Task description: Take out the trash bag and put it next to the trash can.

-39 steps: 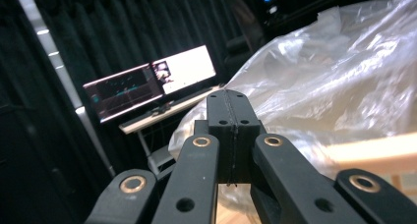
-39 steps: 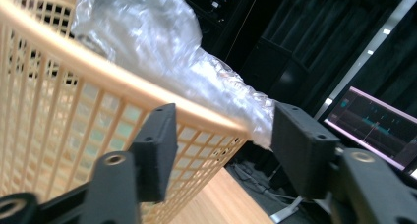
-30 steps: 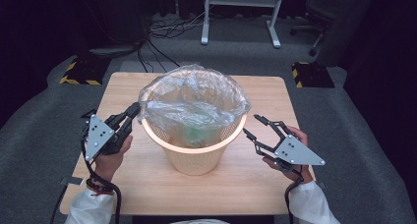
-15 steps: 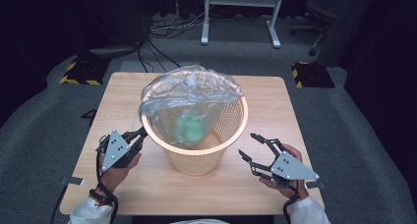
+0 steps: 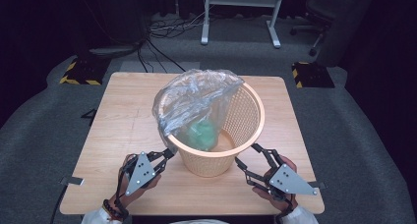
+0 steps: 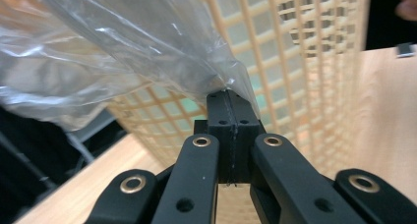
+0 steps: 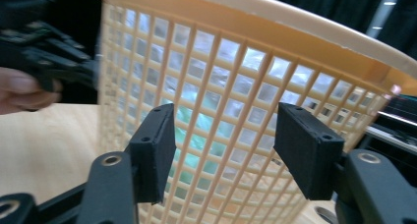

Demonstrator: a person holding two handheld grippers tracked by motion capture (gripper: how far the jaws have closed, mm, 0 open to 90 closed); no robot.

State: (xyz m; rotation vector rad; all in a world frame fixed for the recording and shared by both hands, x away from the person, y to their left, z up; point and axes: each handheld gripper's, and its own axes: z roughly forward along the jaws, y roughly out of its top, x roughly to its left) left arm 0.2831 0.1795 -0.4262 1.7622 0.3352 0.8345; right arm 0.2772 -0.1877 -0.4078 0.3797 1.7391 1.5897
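Left gripper has its jaws clamped on the plastic bag edge, pulled down outside the basket at its near-left, mid-table. Right gripper, jaws just opened and holding nothing, sits at the near-right wall. We'd keep the bag taut and grab its loose right edge next.

A pale orange plastic lattice basket stands on the square light wooden table, slightly toward six o'clock of its middle. A clear crumpled plastic bag drapes over the basket's rim from nine to twelve o'clock and hangs inside. A green lump lies in the bag, within the basket.
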